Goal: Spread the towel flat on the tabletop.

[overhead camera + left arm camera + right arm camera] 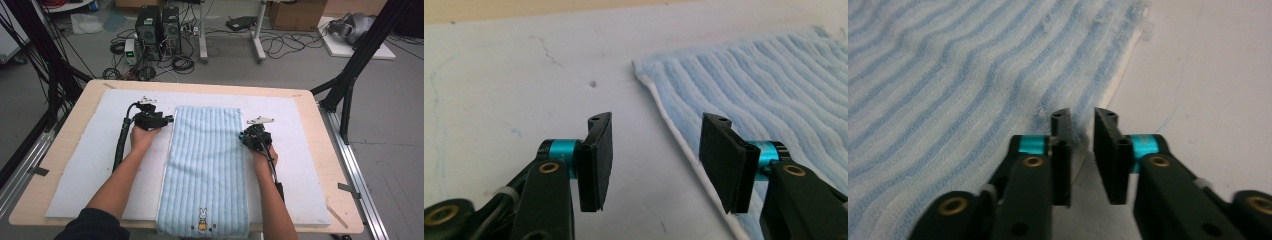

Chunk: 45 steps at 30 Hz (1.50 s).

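High view: a pale blue ribbed terry towel with a small rabbit motif (205,170) lying flat and lengthwise down the middle of a white foam mat (90,165) on a light wooden table (60,150), near end hanging over the front edge. Left gripper (167,119) at the towel's left long edge near the far corner, right gripper (242,135) at the right long edge a little nearer. Best to bring both to matching heights along the towel, so a lift or fold comes out square.

Left gripper view: black jaws spread, nothing between the pads, straddling the white-hemmed edge of the towel (774,95); left pad over bare mat, right pad (724,160) over cloth. Far corner just ahead. Worth lowering until the under pad slips beneath the hem, then pinching close to the corner and taking one layer only.

Right gripper view: jaws narrow but not pressed together, a thin gap showing, set over the towel's edge (973,90) where cloth meets mat; whether any fabric is caught, cannot tell. Advisable to confirm a firm bite on the hem before raising, and to move both hands together to avoid skewing the stripes.
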{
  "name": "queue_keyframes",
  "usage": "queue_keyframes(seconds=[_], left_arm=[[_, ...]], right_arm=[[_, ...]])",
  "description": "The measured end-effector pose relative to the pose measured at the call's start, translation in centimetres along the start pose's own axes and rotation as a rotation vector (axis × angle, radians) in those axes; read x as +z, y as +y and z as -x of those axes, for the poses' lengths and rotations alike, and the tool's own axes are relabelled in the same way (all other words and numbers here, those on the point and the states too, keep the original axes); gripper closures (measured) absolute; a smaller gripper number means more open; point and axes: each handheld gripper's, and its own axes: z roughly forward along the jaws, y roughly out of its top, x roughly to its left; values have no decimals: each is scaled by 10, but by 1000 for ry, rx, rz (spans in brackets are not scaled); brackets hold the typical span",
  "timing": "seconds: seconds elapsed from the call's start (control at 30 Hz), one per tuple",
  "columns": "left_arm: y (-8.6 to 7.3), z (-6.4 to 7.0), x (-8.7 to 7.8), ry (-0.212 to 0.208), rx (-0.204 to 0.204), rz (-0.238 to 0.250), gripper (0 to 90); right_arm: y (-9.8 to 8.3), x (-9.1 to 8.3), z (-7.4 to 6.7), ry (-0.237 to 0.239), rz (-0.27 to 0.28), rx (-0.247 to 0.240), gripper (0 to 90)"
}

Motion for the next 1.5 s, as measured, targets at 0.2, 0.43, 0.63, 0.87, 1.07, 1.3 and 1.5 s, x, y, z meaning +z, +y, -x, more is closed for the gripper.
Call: queue_keyframes(seconds=[0.2,0.43,0.63,0.87,1.07,1.3,1.5], left_arm=[[-7,20,11,-68,97,-60,648],[-5,35,16,79,208,-56,868],[-5,26,10,50,107,-10,476],[-12,11,-24,-130,-9,129,334],[-22,21,-49,-211,27,187,216],[-42,30,-76,-288,53,197,206],[-61,34,-100,-275,137,310,208]], right_arm=[[2,-16,3,48,36,18,618],[3,-33,0,70,70,8,571],[-13,-43,7,83,85,54,530],[-29,-69,10,154,123,46,369],[-36,-83,7,155,143,3,188],[-47,-90,7,162,136,-36,115],[-49,-97,5,164,135,-58,112]])
